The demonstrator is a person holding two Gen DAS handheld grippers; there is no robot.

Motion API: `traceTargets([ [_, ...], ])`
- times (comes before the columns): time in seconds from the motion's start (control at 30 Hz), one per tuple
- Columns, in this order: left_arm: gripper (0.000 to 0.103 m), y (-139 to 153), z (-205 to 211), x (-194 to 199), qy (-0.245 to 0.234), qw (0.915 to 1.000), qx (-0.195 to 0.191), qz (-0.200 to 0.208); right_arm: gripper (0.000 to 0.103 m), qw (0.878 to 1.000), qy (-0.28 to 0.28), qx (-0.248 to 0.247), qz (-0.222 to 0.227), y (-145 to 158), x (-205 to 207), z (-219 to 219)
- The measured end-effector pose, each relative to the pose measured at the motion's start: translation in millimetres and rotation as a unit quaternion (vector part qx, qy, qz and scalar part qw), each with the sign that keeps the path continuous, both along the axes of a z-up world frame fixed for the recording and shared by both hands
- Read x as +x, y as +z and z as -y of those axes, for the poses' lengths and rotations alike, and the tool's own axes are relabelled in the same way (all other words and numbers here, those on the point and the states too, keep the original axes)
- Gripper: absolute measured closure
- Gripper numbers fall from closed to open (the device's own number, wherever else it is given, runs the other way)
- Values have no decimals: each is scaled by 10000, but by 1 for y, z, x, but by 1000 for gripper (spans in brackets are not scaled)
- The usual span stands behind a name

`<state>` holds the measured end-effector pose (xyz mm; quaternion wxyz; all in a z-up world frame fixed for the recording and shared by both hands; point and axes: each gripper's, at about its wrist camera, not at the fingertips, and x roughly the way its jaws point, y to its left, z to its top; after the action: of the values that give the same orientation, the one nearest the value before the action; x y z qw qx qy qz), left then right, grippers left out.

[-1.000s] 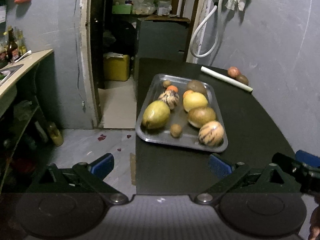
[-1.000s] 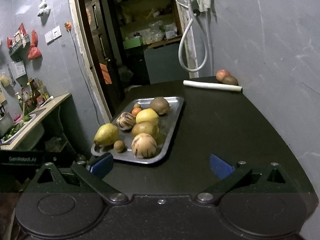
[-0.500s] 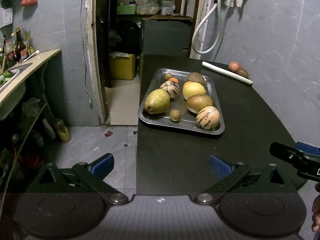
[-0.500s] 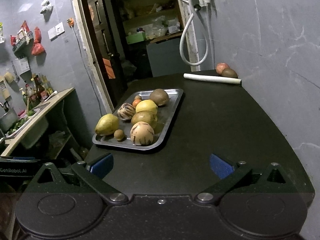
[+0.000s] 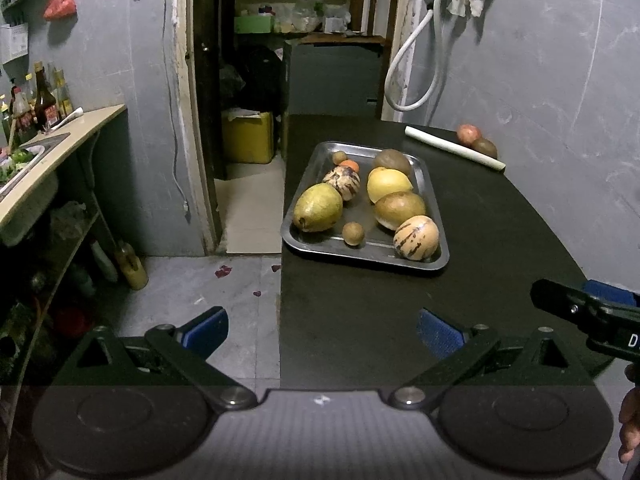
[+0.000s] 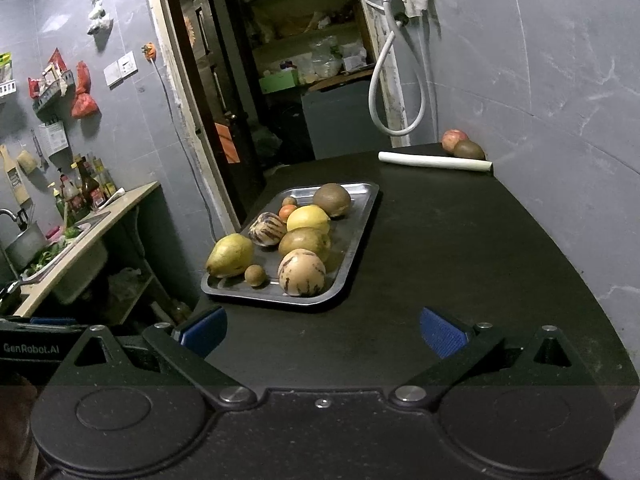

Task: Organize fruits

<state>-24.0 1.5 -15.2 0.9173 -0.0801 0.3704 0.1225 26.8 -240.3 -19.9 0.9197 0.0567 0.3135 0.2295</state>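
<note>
Fruit tray ahead of both grippers
Left gripper (image 5: 322, 330) and right gripper (image 6: 322, 330) spread wide, empty; steel tray (image 6: 362, 216) of fruits (image 6: 301, 272) lies well ahead

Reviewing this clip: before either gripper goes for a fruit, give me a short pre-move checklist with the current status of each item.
1. Left gripper open and holding nothing: ok.
2. Right gripper open and holding nothing: ok.
3. Metal tray lying flat, fully on the black table: ok, though its left edge sits near the table's side.
4. Tray fruits visible and unobstructed, striped melon nearest: ok.
5. Two loose fruits, red apple and a brown fruit, at the far corner behind the white roll: not ok, still outside the tray.
6. Whether the loose fruits are within reach: cannot tell.
</note>
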Motion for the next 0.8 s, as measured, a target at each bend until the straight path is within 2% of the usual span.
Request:
traceTargets([
  [0.2, 1, 3, -7, -5, 114, 9999, -28, 19, 1, 10000, -27, -57, 61, 2, -6, -2],
  [0.47, 1, 7, -8, -10, 197, 9994, 265, -64, 1, 9999, 7, -80, 92, 4, -9, -3],
  [0.8, 1, 5, -11, -10, 146, 9997, 148, -104, 1, 9999, 7, -120, 91, 4, -11, -4],
])
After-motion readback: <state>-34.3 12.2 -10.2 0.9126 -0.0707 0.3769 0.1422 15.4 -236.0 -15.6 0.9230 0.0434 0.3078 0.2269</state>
